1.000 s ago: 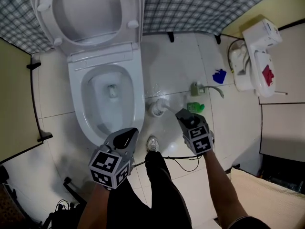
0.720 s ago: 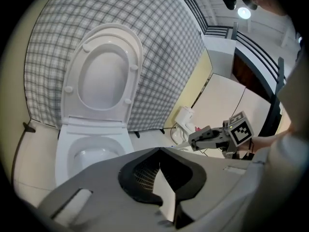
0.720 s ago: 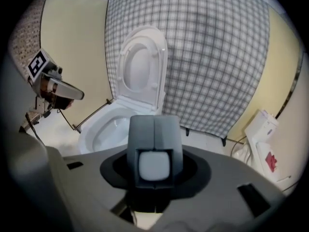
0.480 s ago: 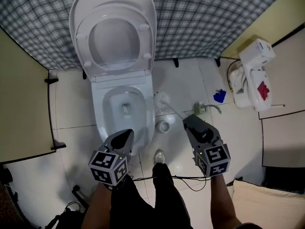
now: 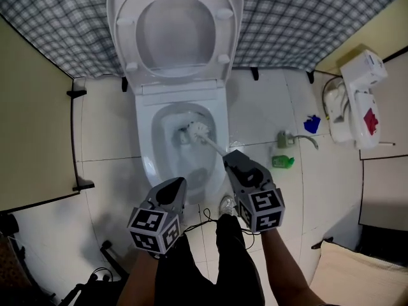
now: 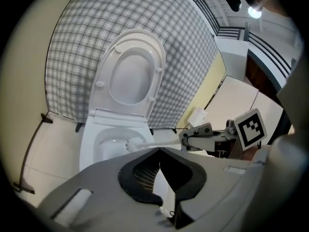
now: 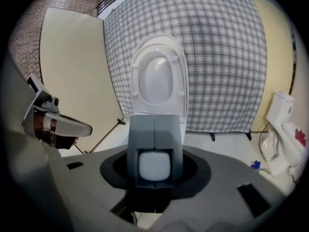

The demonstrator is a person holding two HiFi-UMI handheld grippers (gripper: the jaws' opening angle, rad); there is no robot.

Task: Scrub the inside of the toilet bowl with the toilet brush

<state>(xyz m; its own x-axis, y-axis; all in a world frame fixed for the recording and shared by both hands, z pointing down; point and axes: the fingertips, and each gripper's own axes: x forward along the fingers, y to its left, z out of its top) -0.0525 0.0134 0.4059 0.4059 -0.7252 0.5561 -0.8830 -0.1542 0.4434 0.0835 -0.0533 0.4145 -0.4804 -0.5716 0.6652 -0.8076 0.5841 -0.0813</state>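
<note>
The white toilet (image 5: pixel 145 139) stands with its lid and seat (image 5: pixel 175 27) raised against the plaid curtain. The toilet brush's white bristle head (image 5: pixel 194 131) is down inside the bowl, and its handle slants back to my right gripper (image 5: pixel 231 160), which is shut on it. In the right gripper view the jaws (image 7: pixel 153 124) close round the handle's white end (image 7: pixel 153 166). My left gripper (image 5: pixel 175 187) hovers over the bowl's front rim, shut and empty. The left gripper view shows the brush head (image 6: pixel 133 144) over the bowl.
On the floor tiles right of the toilet lie a green object (image 5: pixel 282 162), a metal fitting (image 5: pixel 296 138) and a blue object (image 5: pixel 312 123). A white appliance (image 5: pixel 360 101) stands at the far right. A shoe (image 5: pixel 227 204) and a black cable (image 5: pixel 205 218) are below the grippers.
The right gripper has carried the brush from the floor beside the toilet leftward into the bowl. The left gripper has stayed near the bowl's front.
</note>
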